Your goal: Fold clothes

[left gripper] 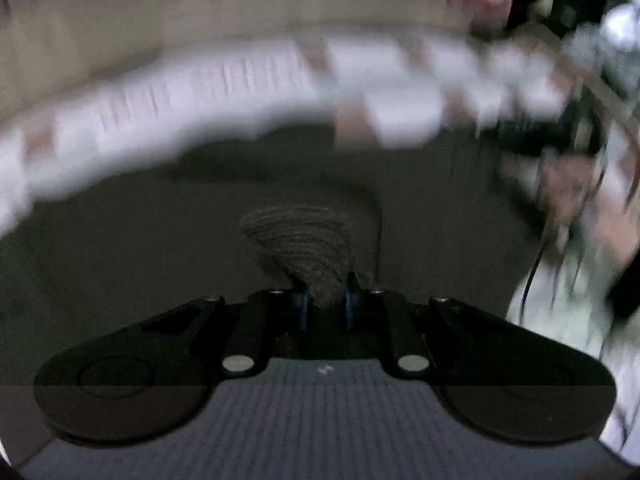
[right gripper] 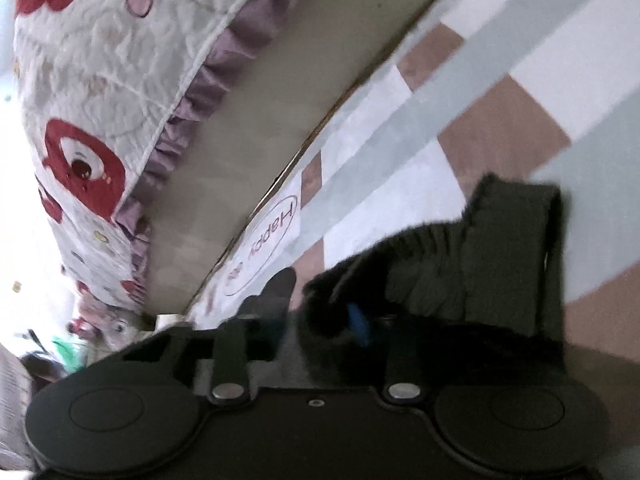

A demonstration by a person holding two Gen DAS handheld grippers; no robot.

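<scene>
In the left wrist view my left gripper (left gripper: pixel 325 298) is shut on a bunched edge of a dark grey knit garment (left gripper: pixel 304 248); the cloth spreads out dark below and beyond the fingers. The view is blurred by motion. In the right wrist view my right gripper (right gripper: pixel 320 304) is shut on the same dark ribbed garment (right gripper: pixel 480 256), which covers the right finger and hangs over a checked bedsheet (right gripper: pixel 500 80). The left finger (right gripper: pixel 280 284) shows bare.
The checked sheet, white, pink and pale green, also shows as a blurred band in the left wrist view (left gripper: pixel 240 88). A quilted pillow (right gripper: pixel 92 92) with red cartoon prints and a purple frill lies beyond a beige headboard (right gripper: pixel 260 100). A person's arm (left gripper: pixel 572 196) is at right.
</scene>
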